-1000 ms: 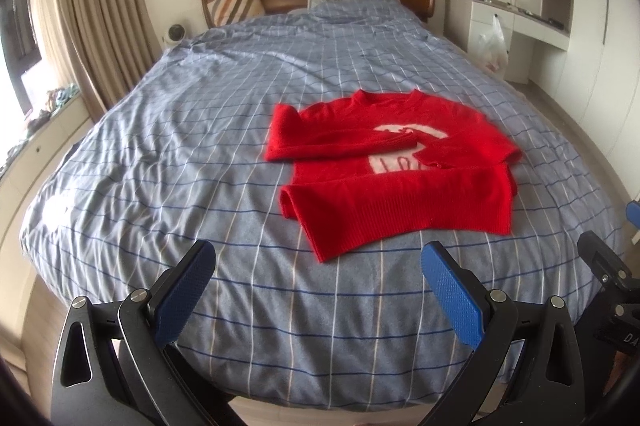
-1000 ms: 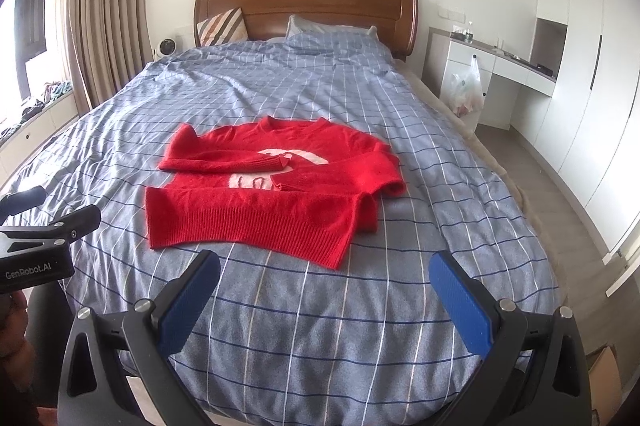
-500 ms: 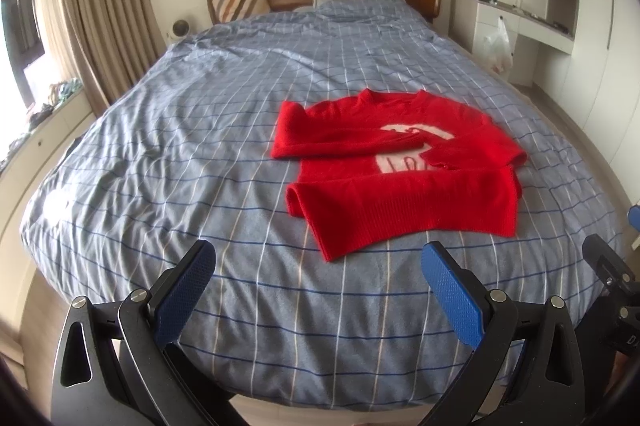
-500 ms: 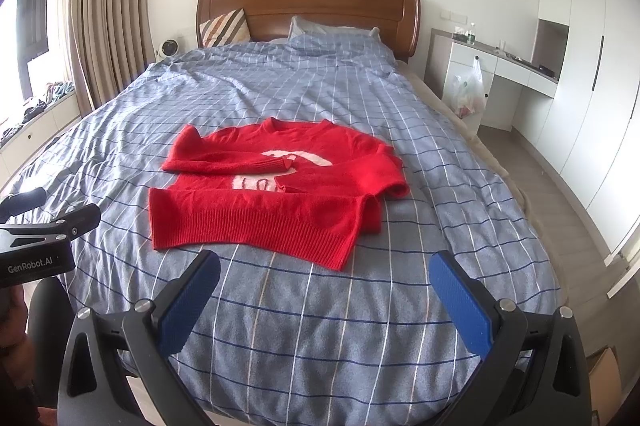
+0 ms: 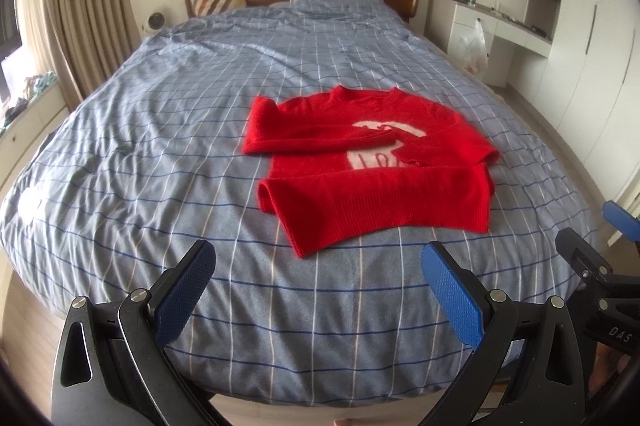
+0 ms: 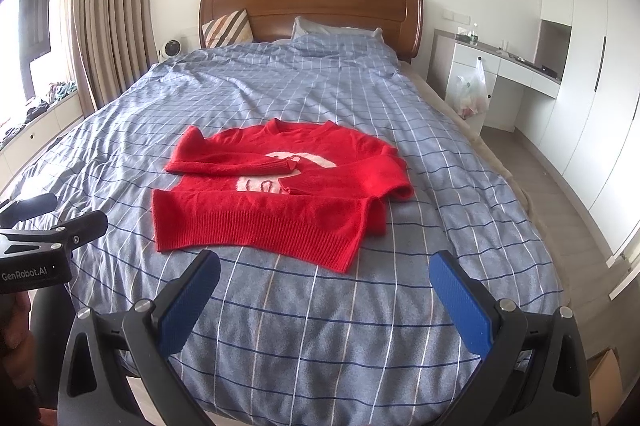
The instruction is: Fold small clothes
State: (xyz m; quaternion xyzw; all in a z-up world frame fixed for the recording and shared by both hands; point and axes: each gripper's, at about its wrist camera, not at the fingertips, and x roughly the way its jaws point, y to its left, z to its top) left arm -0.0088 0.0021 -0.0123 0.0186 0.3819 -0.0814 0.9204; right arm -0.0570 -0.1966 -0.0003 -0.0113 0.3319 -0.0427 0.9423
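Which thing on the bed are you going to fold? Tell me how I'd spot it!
Find the big bed with the blue checked cover and wooden headboard. On its near half lies a red sweater, sleeves folded across its white chest picture. It's the only bright red thing there, and the only garment on the bed.

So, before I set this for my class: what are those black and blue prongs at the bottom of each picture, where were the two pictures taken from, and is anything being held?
There is no robot here. A person holds one hand-held gripper in each hand, and each carries a wide-angle camera looking along its two fingers. The prongs are those fingers: the left gripper in the left wrist view, the right gripper in the right wrist view. Both are wide open and hold nothing. A red sweater lies on the blue checked bed cover, sleeves folded across its front and the bottom edge turned up. The grippers are short of it, not touching.
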